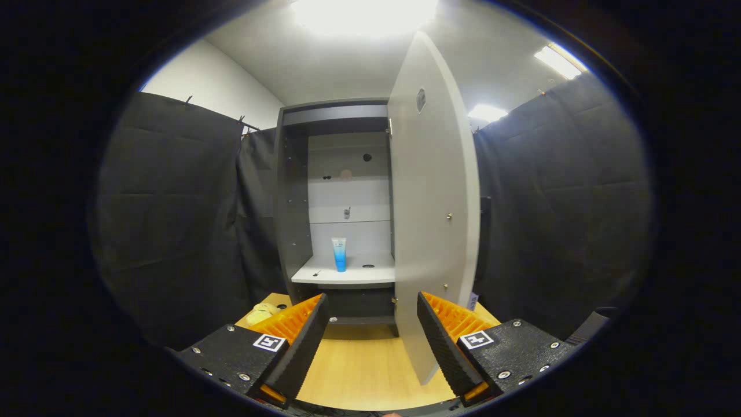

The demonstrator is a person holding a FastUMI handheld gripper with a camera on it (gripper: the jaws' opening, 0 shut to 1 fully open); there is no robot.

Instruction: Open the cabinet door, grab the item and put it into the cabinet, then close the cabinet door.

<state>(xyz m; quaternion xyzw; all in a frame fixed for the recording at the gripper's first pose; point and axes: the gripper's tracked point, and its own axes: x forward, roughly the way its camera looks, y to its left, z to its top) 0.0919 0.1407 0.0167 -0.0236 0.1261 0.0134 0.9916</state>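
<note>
While the cabinet door (pixel 434 220) stands swung open at one o'clock, the fingers (pixel 371 341) are spread apart over the bench (pixel 365 365), holding nothing, with the tube (pixel 339 253) upright on the cabinet shelf (pixel 347 273) at twelve o'clock beyond them.

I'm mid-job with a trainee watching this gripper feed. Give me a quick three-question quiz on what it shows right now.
1. True or false: the cabinet door stands open.
2. Where is the blue tube? A) lying on the wooden table B) upright on the cabinet shelf C) between the fingers
3. In one word, how does the gripper stand: open or shut?

Key
1. True. The door is swung out towards the camera, its lower edge just inside the right-hand finger.
2. B. It stands upright on the white shelf, beyond the fingers.
3. Open. The fingers are spread apart and hold nothing, with bare wooden table between them.
</note>
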